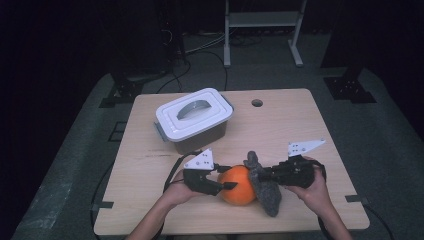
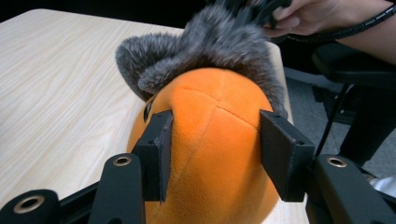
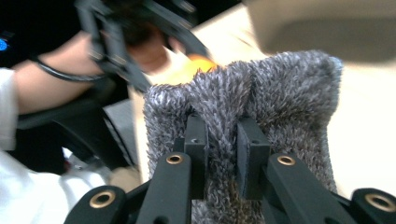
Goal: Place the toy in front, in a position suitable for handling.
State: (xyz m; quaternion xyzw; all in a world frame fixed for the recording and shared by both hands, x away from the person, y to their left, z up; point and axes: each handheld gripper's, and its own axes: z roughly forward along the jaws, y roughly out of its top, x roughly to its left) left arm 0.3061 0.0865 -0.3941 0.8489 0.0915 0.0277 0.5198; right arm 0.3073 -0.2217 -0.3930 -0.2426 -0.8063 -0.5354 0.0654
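The orange plush toy (image 1: 239, 185) lies at the near edge of the wooden surface (image 1: 280, 125). The left gripper (image 1: 223, 177) has its jaws squeezing the orange body. The right gripper (image 1: 255, 173) has narrow jaws pinching the toy's grey furry cover (image 1: 265, 192), which is not off yet. A lidded box (image 1: 194, 120) sits behind the toy, and the room is dark.

The plush ball (image 1: 239, 184) lies between both claws, before the lidded box (image 1: 194, 119).
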